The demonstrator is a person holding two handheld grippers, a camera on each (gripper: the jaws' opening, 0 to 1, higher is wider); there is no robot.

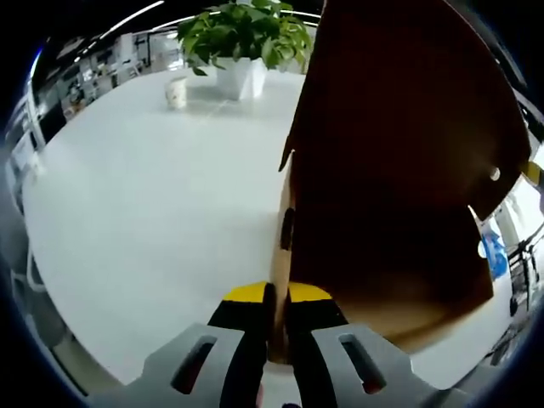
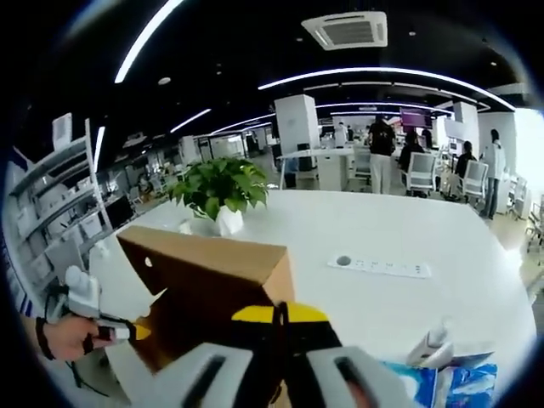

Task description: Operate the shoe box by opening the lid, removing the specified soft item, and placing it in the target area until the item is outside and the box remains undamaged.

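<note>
Left tool (image 1: 279, 297) is pinched tight on the cardboard lid (image 1: 399, 170) edge at the frame bottom, probably holding it up. Right tool (image 2: 280, 316) looks closed on the shoe box (image 2: 208, 285) at lower center. White surface (image 1: 153, 212) underneath, potted plant (image 1: 242, 38) upper center.

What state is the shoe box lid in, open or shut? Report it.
Open. The left gripper pinches the lid edge, raised upright; the right gripper view shows the lid lifted.
</note>
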